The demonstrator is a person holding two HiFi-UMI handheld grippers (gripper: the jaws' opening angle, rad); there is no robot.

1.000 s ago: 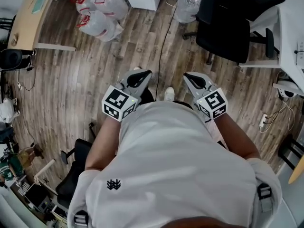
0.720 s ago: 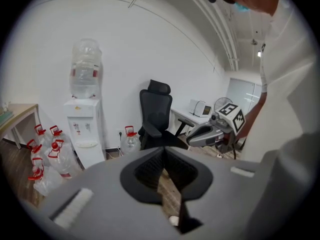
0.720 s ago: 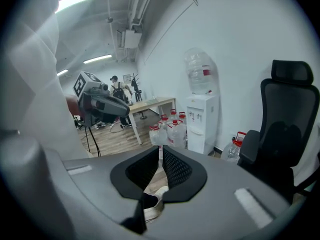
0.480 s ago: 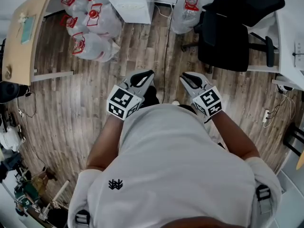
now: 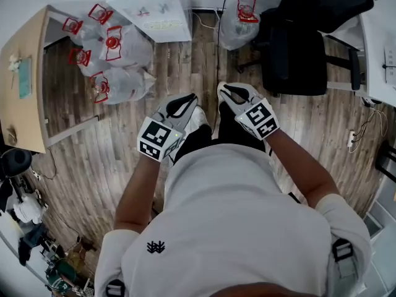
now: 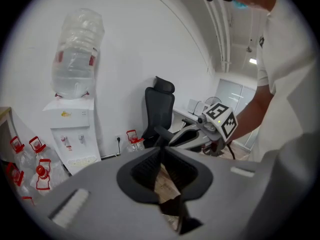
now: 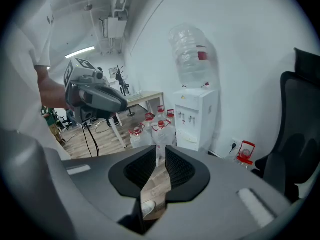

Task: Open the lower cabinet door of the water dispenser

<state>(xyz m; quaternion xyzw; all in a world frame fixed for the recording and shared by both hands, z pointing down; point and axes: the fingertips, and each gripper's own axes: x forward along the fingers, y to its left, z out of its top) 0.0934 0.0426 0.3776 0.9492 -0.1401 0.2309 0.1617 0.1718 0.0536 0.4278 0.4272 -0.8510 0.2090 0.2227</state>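
Note:
The white water dispenser [image 5: 148, 6] stands against the far wall, an upturned bottle [image 6: 76, 54] on top. Its taps and drip tray [image 7: 191, 140] show in both gripper views. My gripper bodies hide the lower cabinet door. My left gripper [image 5: 192, 97] is held in the air about a stride short of the dispenser, shut and empty. My right gripper [image 5: 221, 89] is beside it, slightly farther forward. Its jaws have just been opening and stand open by a narrow gap, with nothing between them.
Several water bottles with red caps [image 5: 111, 57] lie on the wooden floor left of the dispenser. One more bottle [image 5: 242, 14] is by the wall socket. A black office chair [image 5: 303, 42] stands at the right, a wooden desk [image 5: 21, 85] at the left. A cable [image 5: 216, 54] runs along the floor.
The person has walked forward: the dispenser and bottles have come nearer and lower in the head view. Both grippers have gone forward with the person, the right one a little ahead.

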